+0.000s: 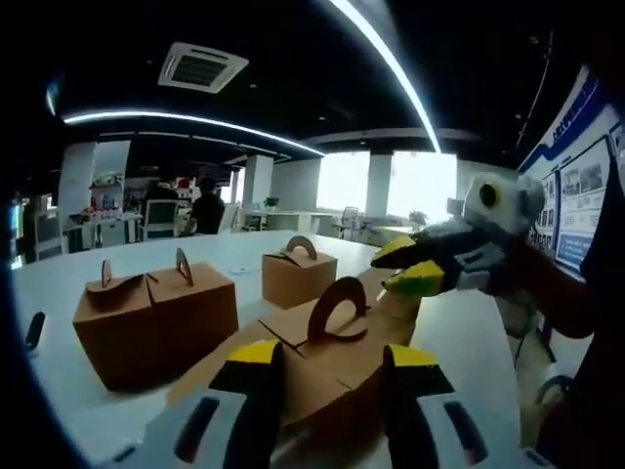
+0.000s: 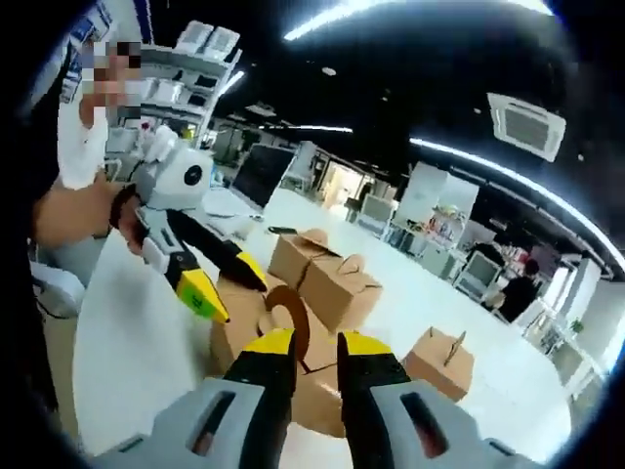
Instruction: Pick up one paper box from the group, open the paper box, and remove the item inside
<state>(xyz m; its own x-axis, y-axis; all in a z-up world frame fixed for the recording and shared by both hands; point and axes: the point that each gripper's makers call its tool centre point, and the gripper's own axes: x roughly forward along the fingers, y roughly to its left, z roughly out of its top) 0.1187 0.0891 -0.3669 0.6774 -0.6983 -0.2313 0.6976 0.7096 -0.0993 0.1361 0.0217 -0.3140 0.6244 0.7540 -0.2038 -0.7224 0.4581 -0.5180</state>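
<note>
Holding the picked box [image 1: 322, 366] on the bench [image 1: 59, 283] between spread left gripper [image 1: 332, 366] jaws, right gripper [image 2: 314, 354] pinching its handle [image 2: 289, 311]; opening unfinished, item unseen.

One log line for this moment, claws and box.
left claw: open, straddling near paper box | right claw: near-shut at box handle, grip unclear | box flaps: partly open | three other boxes on table
</note>
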